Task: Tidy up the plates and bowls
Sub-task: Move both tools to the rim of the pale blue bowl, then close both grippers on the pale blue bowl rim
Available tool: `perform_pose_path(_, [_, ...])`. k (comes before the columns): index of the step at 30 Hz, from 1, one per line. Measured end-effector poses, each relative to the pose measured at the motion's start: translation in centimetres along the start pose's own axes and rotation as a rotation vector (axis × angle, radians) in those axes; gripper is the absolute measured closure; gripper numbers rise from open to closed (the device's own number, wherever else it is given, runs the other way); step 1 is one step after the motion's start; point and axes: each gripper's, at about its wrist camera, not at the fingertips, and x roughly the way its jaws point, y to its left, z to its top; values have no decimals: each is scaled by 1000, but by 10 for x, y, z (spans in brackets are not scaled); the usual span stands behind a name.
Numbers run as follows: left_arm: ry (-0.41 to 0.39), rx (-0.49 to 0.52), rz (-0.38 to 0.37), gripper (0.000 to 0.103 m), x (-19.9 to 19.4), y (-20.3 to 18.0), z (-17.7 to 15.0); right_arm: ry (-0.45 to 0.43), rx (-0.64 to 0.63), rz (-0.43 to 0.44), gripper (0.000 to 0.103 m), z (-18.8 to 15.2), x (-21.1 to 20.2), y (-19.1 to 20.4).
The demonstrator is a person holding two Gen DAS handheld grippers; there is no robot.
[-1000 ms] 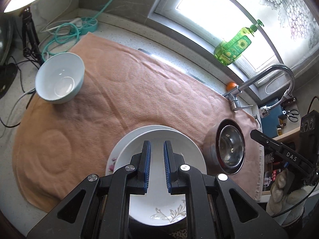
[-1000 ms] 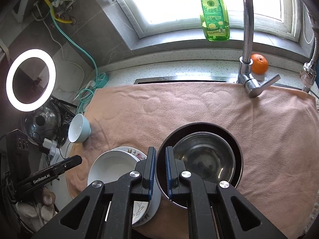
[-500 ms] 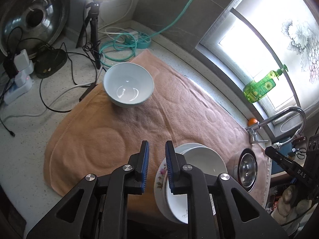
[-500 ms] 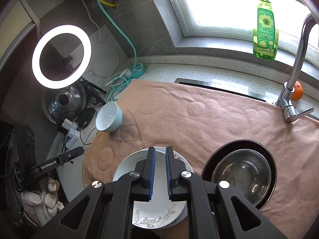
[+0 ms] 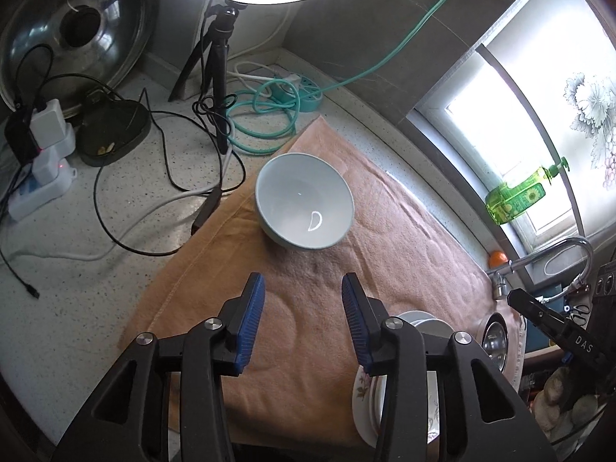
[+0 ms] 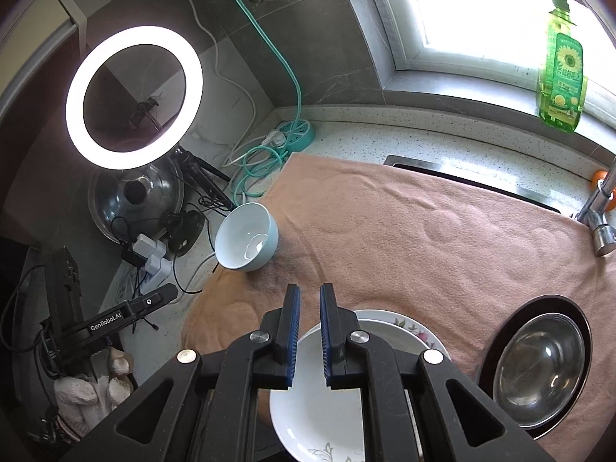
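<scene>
As the left gripper (image 5: 303, 300) opens its empty fingers toward the far bowl (image 5: 304, 200), fetching it seems the step; next, straddle its rim. The right gripper (image 6: 308, 302) is closed, empty.

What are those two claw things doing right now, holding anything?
Left gripper: jaws opening, nothing between them, pointed toward the pale blue bowl.
Right gripper: shut, holding nothing, above the stacked plates.

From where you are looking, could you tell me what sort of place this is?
Most likely a home kitchen counter by a window: a faucet stands at the counter's edge, a green dish soap bottle sits on the sill, and bowls and plates rest on a towel.
</scene>
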Motion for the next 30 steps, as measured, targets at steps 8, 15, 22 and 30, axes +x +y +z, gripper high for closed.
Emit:
perform_pose_path(8, [58, 49, 12, 63, 26, 22, 31, 24, -5, -23, 93, 17, 49, 40])
perform_pose_path(15, [108, 87, -16, 72, 56, 31, 50, 49, 67, -7, 93, 33, 90, 50])
perform_pose_path(22, [158, 91, -48, 81, 81, 38, 62, 80, 81, -38, 93, 41, 121, 59])
perform_pose_path(30, [155, 120, -15, 81, 92, 39, 74, 120, 92, -58, 93, 49, 148, 59])
